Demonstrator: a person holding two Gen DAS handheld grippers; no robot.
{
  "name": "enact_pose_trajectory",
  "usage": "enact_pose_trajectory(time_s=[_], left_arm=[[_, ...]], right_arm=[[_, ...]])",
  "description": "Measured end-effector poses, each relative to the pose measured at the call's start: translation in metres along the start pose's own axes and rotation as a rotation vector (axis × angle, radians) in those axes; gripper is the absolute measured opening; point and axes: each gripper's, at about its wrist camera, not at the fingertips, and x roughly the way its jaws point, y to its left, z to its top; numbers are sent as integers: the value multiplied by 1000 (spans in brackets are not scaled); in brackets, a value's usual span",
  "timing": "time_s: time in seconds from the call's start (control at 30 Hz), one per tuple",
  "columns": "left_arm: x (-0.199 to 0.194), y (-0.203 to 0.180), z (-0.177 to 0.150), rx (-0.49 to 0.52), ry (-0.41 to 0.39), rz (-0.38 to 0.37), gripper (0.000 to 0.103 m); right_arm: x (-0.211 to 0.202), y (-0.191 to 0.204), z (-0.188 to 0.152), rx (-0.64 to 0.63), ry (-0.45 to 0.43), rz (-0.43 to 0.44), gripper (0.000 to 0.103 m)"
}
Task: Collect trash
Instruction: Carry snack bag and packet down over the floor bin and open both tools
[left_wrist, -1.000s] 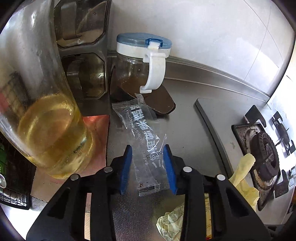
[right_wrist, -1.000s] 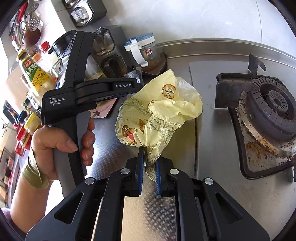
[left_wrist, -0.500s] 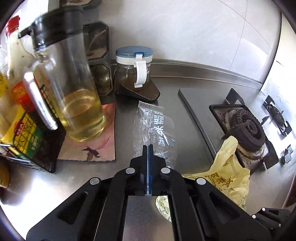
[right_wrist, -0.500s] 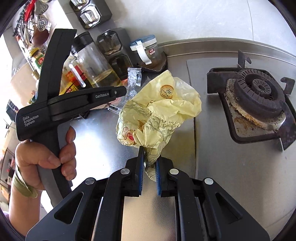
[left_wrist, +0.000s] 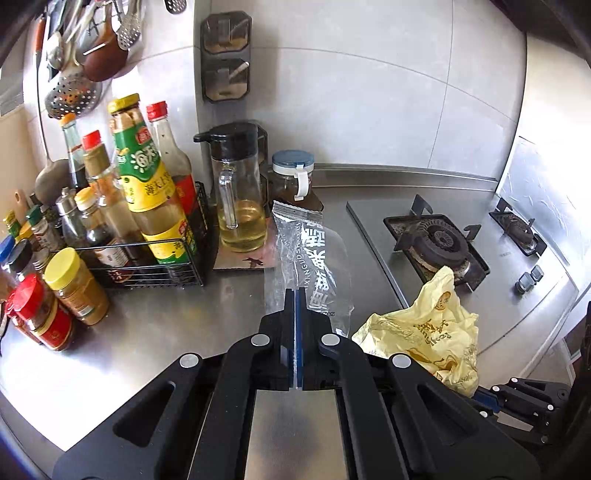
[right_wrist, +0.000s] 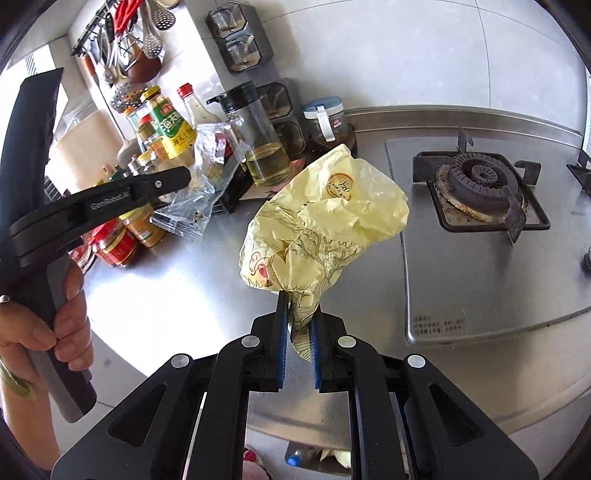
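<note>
My left gripper (left_wrist: 297, 295) is shut on a clear plastic wrapper (left_wrist: 314, 258) with white lettering, held up off the steel counter (left_wrist: 147, 332). In the right wrist view the same wrapper (right_wrist: 192, 206) hangs from the left gripper (right_wrist: 162, 201), which a hand (right_wrist: 70, 325) holds at the left. My right gripper (right_wrist: 298, 306) is shut on the neck of a crumpled yellow plastic bag (right_wrist: 325, 229), lifted above the counter (right_wrist: 166, 302). That yellow bag (left_wrist: 424, 332) also shows at the lower right of the left wrist view.
A wire rack of sauce bottles (left_wrist: 147, 206), several jars (left_wrist: 74, 284), a glass oil jug (left_wrist: 240, 206) and a blue-lidded jar (left_wrist: 293, 177) stand at the back left. The gas hob (right_wrist: 480, 184) fills the right. Utensils (left_wrist: 81, 48) hang on the wall. The counter edge is near.
The left gripper closed on the clear wrapper and lifted it up and back from the counter. The right gripper also rose and pulled back, carrying the yellow bag.
</note>
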Motion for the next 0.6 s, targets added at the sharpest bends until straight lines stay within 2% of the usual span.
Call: enact_pose_trajectory(time_s=[0.3,0.6], left_arm=[[-85,-1,-58,-1,-36,-18,0],[-127,-6,-139,-13,-60,-46,0]], right_arm=[[-49,27,-58,-28,-11,-3,12],[-76,44,-126,-47,-13,-18,12]])
